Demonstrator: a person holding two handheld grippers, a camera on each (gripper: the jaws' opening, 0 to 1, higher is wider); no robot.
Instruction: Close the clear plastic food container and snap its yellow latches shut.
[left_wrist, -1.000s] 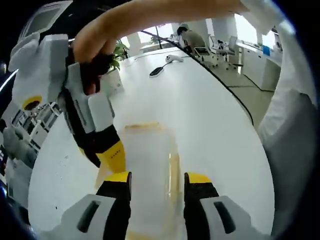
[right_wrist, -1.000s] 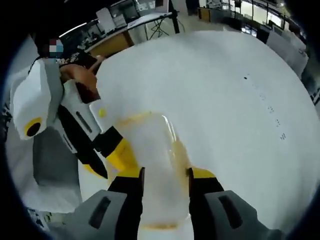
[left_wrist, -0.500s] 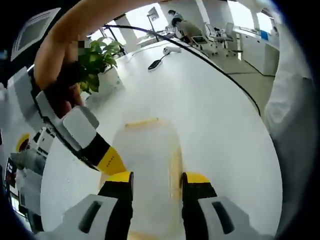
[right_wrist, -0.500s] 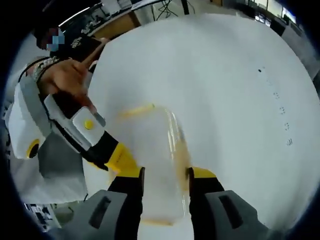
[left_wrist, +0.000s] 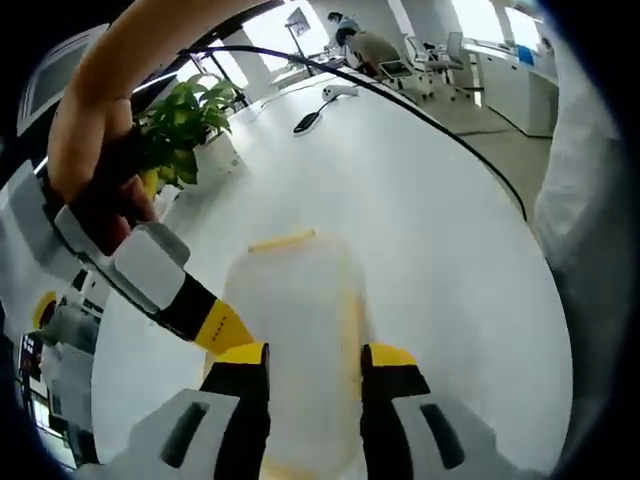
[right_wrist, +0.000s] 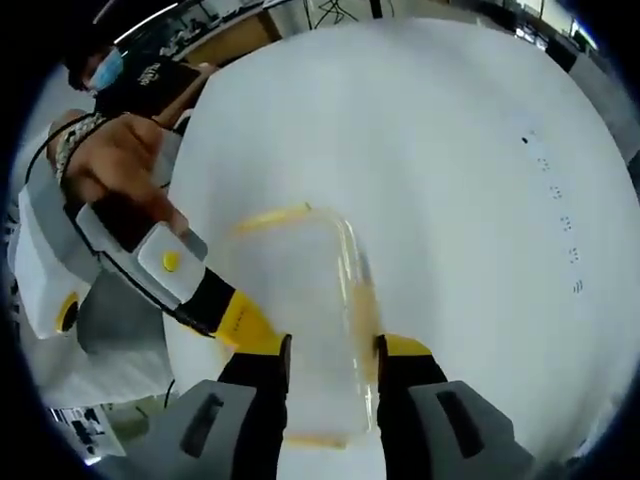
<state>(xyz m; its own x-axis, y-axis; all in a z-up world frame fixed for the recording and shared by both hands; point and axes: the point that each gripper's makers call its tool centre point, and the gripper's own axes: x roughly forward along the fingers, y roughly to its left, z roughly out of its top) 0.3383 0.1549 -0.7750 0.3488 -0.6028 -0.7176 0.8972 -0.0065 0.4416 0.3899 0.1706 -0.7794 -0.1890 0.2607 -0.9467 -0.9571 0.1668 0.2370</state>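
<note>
The clear plastic container (left_wrist: 295, 330) lies on the white table (left_wrist: 440, 230), lid on, with a yellow latch (left_wrist: 283, 240) at its far end and another (left_wrist: 351, 335) along its right side. My left gripper (left_wrist: 314, 375) stands open, its jaws over the near part of the lid. From the left, the right gripper's yellow fingertip (left_wrist: 222, 326) touches the container's left edge. In the right gripper view the container (right_wrist: 300, 300) shows yellow latches at the far end (right_wrist: 270, 217) and right side (right_wrist: 362, 300). My right gripper (right_wrist: 332, 365) is open over it, beside the left gripper's fingertip (right_wrist: 240, 320).
A potted plant (left_wrist: 180, 140) stands at the table's left edge. A black cable (left_wrist: 440, 130) crosses the far table past a dark remote (left_wrist: 308, 122) and a white device (left_wrist: 340, 92). A hand (right_wrist: 120, 170) holds the left gripper. Small dark marks (right_wrist: 560, 220) dot the table.
Both cameras have shifted a little. In each view the other gripper and the hand holding it sit lower and further left. The container has stayed in place between the jaws.
</note>
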